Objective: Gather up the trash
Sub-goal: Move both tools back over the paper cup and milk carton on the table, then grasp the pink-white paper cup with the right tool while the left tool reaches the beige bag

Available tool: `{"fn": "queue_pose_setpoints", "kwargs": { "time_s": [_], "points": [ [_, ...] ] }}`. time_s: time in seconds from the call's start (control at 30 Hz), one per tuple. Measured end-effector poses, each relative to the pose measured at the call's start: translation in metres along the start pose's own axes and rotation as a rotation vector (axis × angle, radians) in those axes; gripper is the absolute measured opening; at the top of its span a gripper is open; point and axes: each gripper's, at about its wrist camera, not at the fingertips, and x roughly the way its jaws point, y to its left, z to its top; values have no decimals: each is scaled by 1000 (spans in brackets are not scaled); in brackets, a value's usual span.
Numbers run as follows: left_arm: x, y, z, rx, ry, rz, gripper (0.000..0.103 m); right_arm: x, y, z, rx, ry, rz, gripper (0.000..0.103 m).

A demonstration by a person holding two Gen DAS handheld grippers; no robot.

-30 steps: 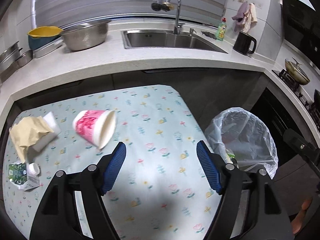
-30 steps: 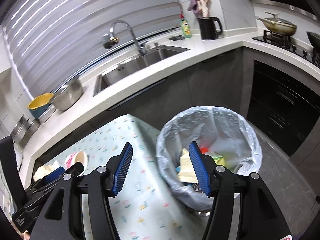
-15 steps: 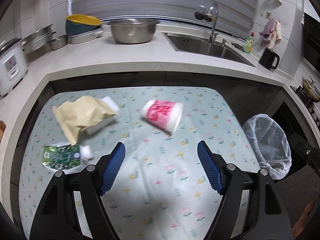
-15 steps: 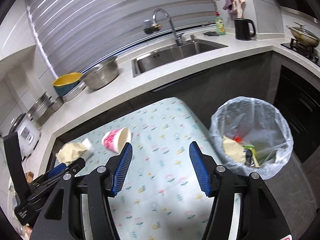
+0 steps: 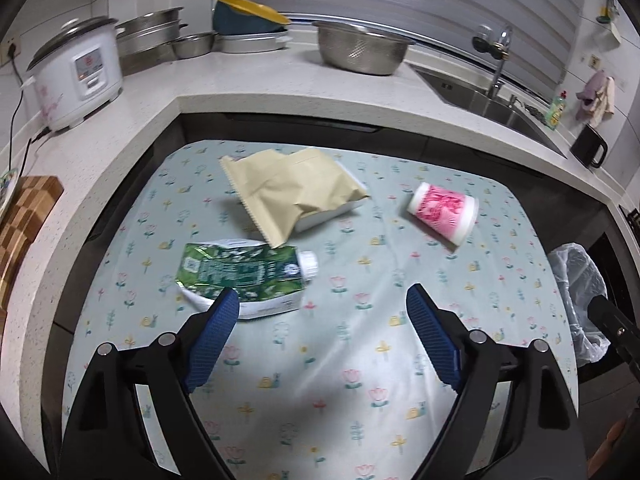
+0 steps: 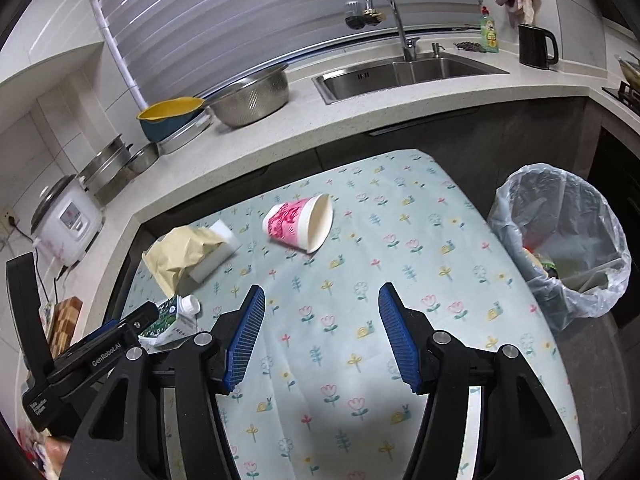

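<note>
On the floral-clothed worktop (image 5: 320, 360) lie a pink cup (image 5: 444, 212), brown bag (image 5: 292, 188) and green carton (image 5: 240, 272); both claws, left (image 5: 322, 316) and right (image 6: 322, 332), gape wide and empty beside the lined bin (image 6: 560, 240).

Left gripper (image 6: 132, 320) body: "GenRobot.AI" in white on the black housing
Left gripper rear block: small white lettering, too small to read
Green carton (image 5: 240, 276): print blurred, unreadable

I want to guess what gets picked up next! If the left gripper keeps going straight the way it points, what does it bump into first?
Probably the tablecloth itself, between the open fingers. The green carton lies just off its left finger, and the pink cup sits farther ahead to the right. Depth is hard to judge.
</note>
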Motion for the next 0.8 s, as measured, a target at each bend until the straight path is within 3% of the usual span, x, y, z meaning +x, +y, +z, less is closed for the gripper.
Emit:
{"fn": "queue_pose_setpoints", "kwargs": {
  "time_s": [0.37,0.8],
  "points": [
    [30,37,14,-27,13,40,90,46,20,6,-26,44,3,58],
    [94,44,45,-16,44,63,86,123,37,30,-72,96,-4,58]
  ]
}}
